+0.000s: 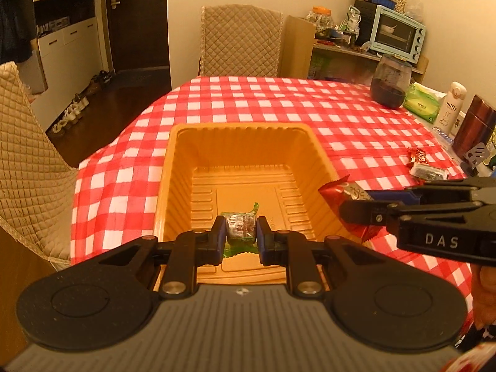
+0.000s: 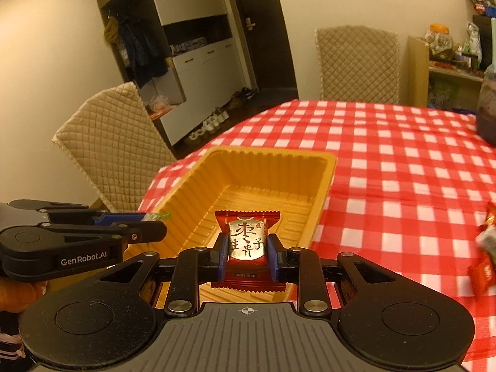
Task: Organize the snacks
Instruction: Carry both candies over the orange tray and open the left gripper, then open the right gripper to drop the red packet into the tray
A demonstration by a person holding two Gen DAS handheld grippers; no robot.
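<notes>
An orange plastic tray stands on the red-checked table; it also shows in the right wrist view. My left gripper is shut on a green-wrapped candy and holds it over the tray's near end. My right gripper is shut on a red snack packet with gold Chinese letters, held over the tray's near right edge. In the left wrist view the right gripper comes in from the right with the red packet. In the right wrist view the left gripper comes in from the left.
Loose wrapped snacks lie on the cloth to the right of the tray, also at the edge of the right wrist view. A dark jar, green wipes, a white bottle and a brown flask stand at the far right. Quilted chairs surround the table.
</notes>
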